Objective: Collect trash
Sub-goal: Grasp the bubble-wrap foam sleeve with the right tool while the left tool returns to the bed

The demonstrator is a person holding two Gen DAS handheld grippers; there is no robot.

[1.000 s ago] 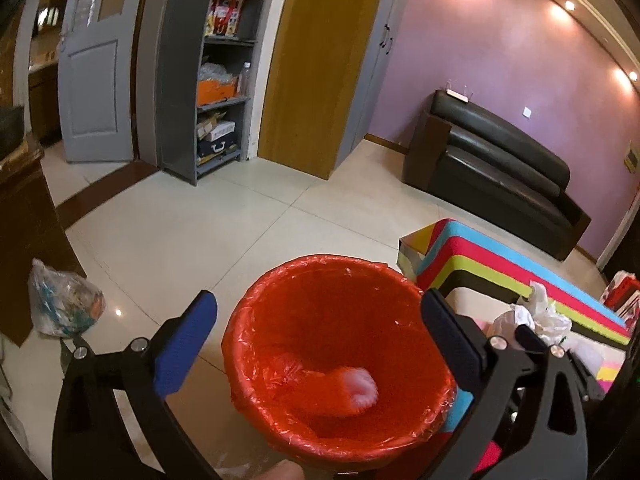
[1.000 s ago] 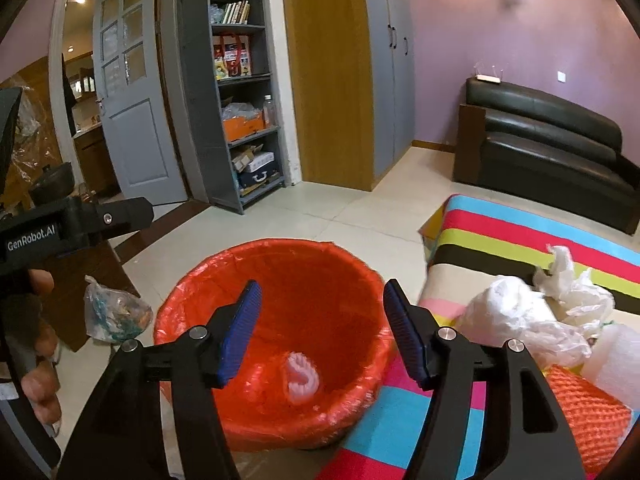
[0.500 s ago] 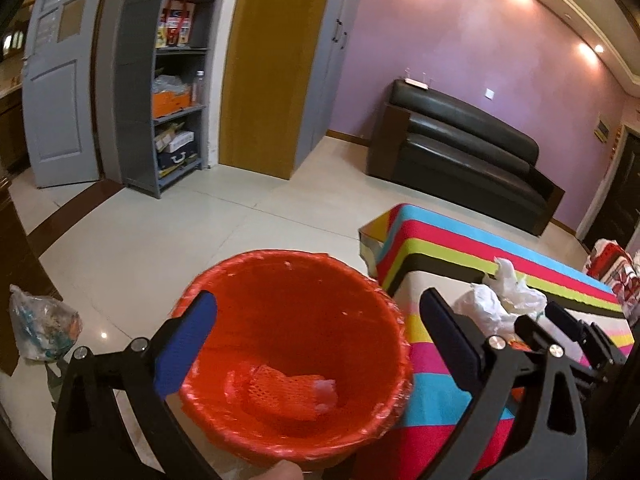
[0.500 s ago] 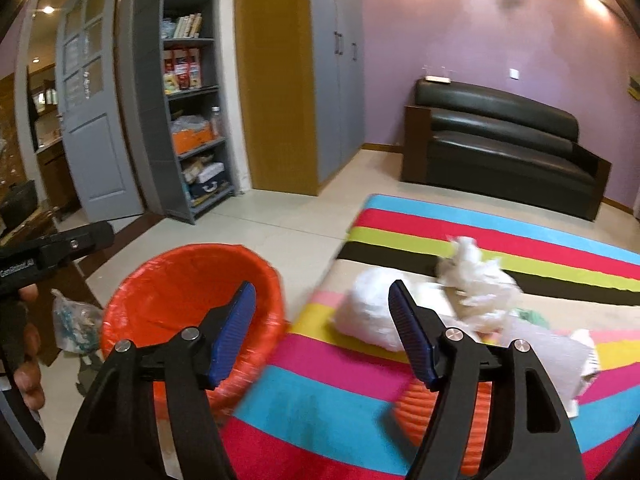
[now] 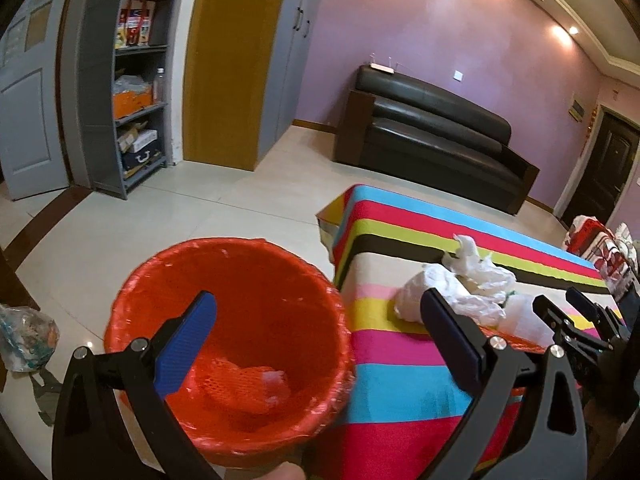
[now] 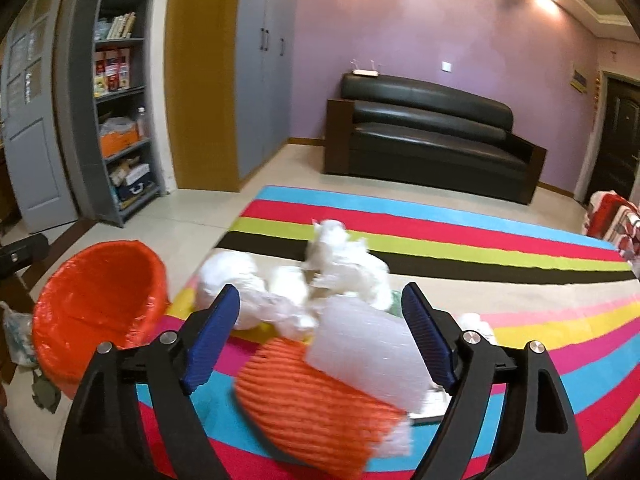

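Currently: one orange foam net (image 5: 236,388) binned (red-lined bin (image 5: 224,276)) | table (image 6: 520,320) trash pile (image 6: 344,268) remains | right hand-held gripper (image 6: 320,312) just widened, empty | left hand-held gripper (image 5: 320,328) apart, empty

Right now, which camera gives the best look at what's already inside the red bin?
The left wrist view: it looks down into the red bin, showing an orange mesh piece at the bottom. The right wrist view catches the bin at its left edge, contents hidden.

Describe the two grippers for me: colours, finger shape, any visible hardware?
Both look alike. The left gripper and right gripper each have black angular plastic arms with triangular cut-outs, silver screws at the joints, and long flat fingers faced with ribbed blue pads. No cables, markings or sleeves are visible.
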